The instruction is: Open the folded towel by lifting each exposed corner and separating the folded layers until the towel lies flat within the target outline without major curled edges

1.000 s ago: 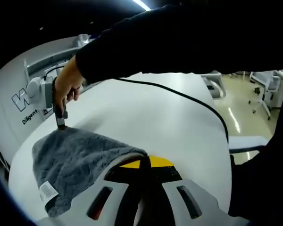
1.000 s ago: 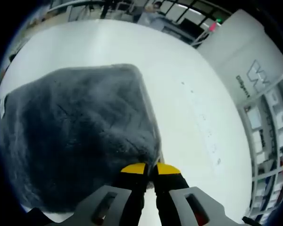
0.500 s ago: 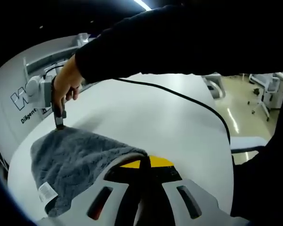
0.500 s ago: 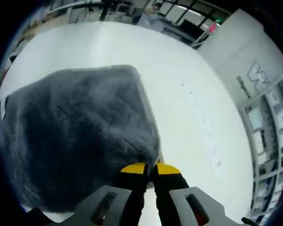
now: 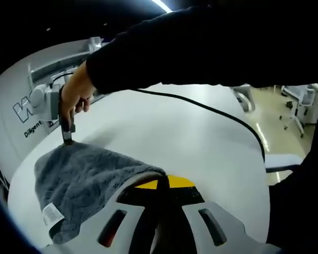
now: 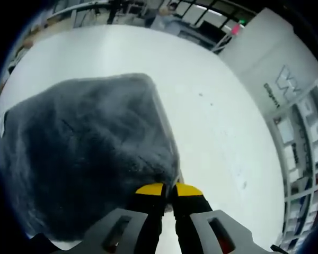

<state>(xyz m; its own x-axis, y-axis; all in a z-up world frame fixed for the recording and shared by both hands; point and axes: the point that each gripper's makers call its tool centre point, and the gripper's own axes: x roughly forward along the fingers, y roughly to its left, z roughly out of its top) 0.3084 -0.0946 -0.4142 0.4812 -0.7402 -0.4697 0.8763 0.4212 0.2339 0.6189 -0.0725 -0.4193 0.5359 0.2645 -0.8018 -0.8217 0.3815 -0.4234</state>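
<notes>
A grey fluffy towel lies on the white table, raised at two corners. My left gripper is shut with its yellow tips on the towel's near corner. At the far corner, a person's hand holds my right gripper down onto the towel's edge. In the right gripper view the towel spreads out to the left, and my right gripper is shut on its corner. A white tag is sewn on the towel's left edge.
A black cable runs from the hand across the table to the right. A dark sleeve spans the top of the left gripper view. A white panel with lettering stands beyond the table. Chairs stand on the floor to the right.
</notes>
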